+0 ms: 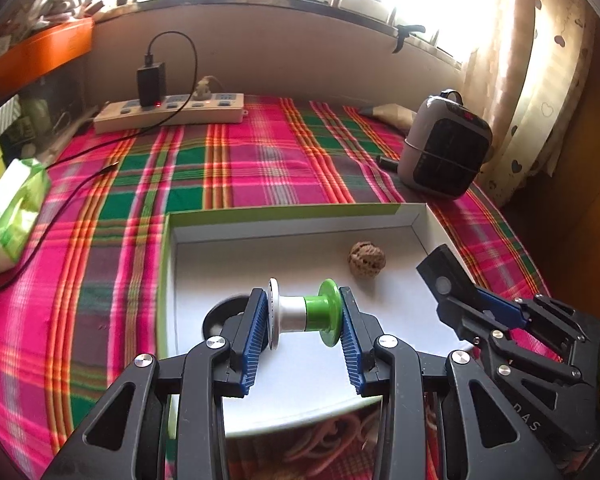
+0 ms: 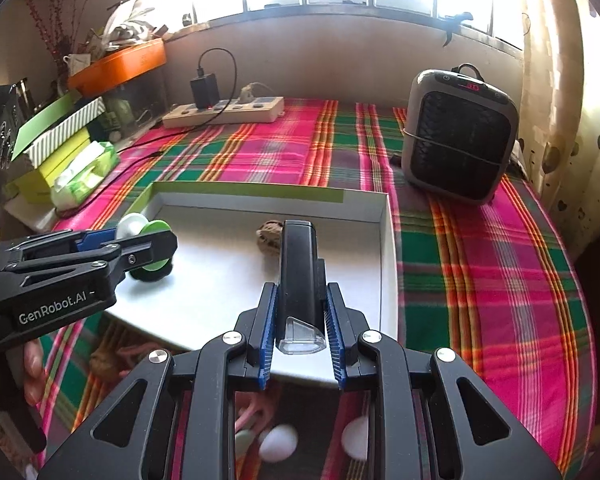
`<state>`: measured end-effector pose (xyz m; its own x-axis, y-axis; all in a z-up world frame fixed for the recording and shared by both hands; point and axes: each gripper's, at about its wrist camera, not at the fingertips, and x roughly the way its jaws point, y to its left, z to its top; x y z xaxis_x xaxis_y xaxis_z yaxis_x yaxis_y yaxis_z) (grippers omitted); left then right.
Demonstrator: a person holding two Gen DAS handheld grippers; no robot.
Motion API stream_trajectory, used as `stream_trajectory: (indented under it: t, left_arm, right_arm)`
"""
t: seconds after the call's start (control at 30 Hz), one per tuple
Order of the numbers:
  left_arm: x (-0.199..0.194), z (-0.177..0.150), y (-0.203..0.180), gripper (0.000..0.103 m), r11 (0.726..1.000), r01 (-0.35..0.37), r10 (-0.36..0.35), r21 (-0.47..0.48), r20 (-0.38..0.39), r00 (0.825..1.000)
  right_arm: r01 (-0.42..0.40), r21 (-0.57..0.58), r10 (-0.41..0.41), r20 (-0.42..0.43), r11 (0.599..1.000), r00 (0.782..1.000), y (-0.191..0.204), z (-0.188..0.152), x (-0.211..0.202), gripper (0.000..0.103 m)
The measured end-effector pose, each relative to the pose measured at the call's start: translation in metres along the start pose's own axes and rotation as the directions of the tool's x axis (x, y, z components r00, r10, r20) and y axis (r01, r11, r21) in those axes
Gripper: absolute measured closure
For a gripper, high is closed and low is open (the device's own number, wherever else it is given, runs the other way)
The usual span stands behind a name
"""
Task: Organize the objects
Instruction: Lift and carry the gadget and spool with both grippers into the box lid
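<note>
Over the left half of the white tray [image 1: 420, 216], the left gripper [image 1: 304, 316] grasps a white and green spool [image 1: 300, 312] end to end, its pads pressing on the two flanges. Under it a dark round thing [image 1: 220, 316] lies on the tray floor, mostly hidden by the finger. Further right a small brown woven ball [image 1: 366, 260] sits loose in the tray. Right again, the right gripper [image 2: 300, 320] is clenched on a black flashlight-like stick [image 2: 298, 264], which juts forward above the tray, its clear lens end toward the camera.

I judge the risks as these: the spool, freed on its side, could roll and knock the ball or stop against the tray wall; the stick, held near one end, may tip on release. The two grippers hang close together and could clash.

The tray's near edge is cut off behind the fingers; pale round things on the plaid cloth [image 2: 480, 264] below stay blurred.
</note>
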<state>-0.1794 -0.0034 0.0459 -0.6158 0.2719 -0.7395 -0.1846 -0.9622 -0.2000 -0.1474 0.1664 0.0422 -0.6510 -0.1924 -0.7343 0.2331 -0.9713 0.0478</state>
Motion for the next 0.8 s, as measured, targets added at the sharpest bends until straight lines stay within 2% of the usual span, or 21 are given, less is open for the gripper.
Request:
stream_trajectory:
  t: [0.43,0.8]
  left_arm:
    - [0.035,0.018,-0.007,0.07,1.0,-0.011,0.012,0.024,-0.044,0.999]
    - [0.056,0.022,-0.006,0.07,0.999,-0.038,0.04,0.031,-0.071,0.997]
  right_arm:
    - [0.04,-0.003,-0.041,-0.059,0.999,0.997,-0.013,0.016,0.037,0.078]
    - [0.046,-0.013,-0.047,-0.076,0.999,0.996,-0.018,0.022,0.052,0.078]
